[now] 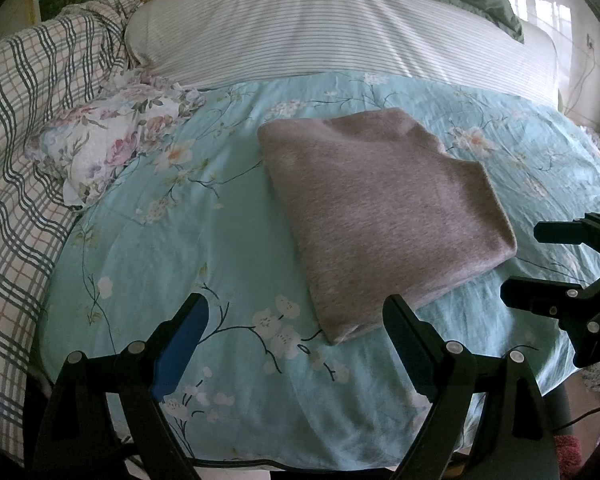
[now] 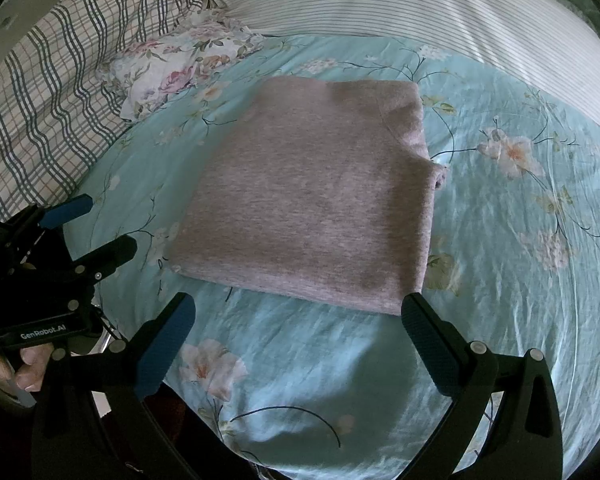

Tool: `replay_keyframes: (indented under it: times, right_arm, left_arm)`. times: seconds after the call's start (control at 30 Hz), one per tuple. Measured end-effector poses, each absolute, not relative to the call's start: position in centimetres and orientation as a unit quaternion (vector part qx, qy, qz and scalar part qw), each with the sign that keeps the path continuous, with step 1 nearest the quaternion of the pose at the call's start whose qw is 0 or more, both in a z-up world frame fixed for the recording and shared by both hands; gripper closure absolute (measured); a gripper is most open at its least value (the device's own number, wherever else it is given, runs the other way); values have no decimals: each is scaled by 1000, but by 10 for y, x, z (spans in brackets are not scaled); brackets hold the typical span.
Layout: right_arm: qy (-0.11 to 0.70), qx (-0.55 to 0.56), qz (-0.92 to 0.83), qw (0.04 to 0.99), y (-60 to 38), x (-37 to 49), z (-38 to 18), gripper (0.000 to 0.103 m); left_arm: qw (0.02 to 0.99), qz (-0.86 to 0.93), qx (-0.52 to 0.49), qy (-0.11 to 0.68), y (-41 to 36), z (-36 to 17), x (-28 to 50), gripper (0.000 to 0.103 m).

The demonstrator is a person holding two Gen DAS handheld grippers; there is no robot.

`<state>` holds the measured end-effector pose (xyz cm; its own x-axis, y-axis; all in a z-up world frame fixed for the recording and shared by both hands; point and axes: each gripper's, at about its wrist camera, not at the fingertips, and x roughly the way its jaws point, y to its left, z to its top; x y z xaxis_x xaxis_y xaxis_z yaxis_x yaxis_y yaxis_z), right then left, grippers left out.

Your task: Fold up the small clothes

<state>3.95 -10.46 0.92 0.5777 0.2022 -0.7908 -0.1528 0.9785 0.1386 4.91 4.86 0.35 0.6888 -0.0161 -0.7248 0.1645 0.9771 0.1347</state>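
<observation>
A grey-pink knit garment [image 1: 384, 208] lies folded into a flat rectangle on the light-blue floral bedspread [image 1: 188, 248]; it also shows in the right wrist view [image 2: 312, 196]. My left gripper [image 1: 296, 312] is open and empty, just in front of the garment's near corner. My right gripper [image 2: 298, 312] is open and empty, its fingertips at the garment's near edge. The right gripper also shows at the right edge of the left wrist view [image 1: 528, 264], open. The left gripper shows at the left of the right wrist view [image 2: 100, 224], open.
A small floral cloth [image 1: 112, 136] lies crumpled at the far left of the bedspread, also in the right wrist view [image 2: 180, 68]. A plaid quilt [image 1: 32, 152] is piled at the left. A striped pillow [image 1: 324, 36] lies behind. The bed's front edge [image 1: 260, 462] is close below.
</observation>
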Motion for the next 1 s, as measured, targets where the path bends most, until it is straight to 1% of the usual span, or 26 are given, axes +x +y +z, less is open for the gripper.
replay_keyframes:
  times: [1.0]
  right_arm:
    - [441,30,96,892,-112,49,17,0]
  left_arm:
    - [914,-55,105,388,44,7,58,13]
